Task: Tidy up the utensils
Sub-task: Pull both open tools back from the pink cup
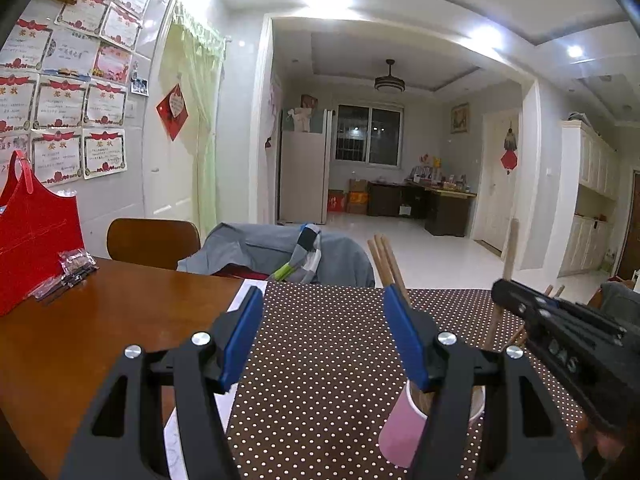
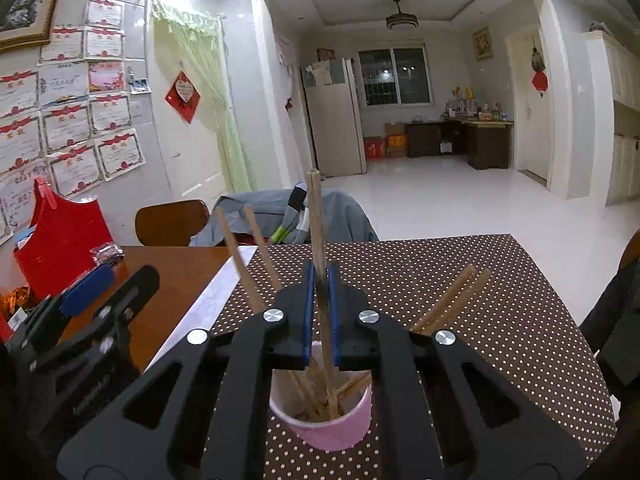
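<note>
A pink paper cup (image 2: 332, 428) stands on the brown dotted cloth (image 2: 480, 300) and holds several wooden chopsticks (image 2: 240, 256) that lean outward. My right gripper (image 2: 320, 276) is just above the cup, shut on one upright chopstick (image 2: 316, 220) whose lower end is inside the cup. In the left wrist view my left gripper (image 1: 324, 308) hangs open over the cloth with nothing between its blue pads. The cup (image 1: 400, 428) sits under its right finger, and the right gripper (image 1: 508, 284) shows at the right edge with its chopstick (image 1: 510, 248).
The wooden table (image 1: 100, 320) carries a red bag (image 1: 32, 232) and small plastic packets (image 1: 72, 272) at the left. Behind the table stand a brown chair (image 1: 152, 240) and a chair draped with grey clothes (image 1: 260, 248). The cloth's far right corner (image 2: 508, 236) marks the table edge.
</note>
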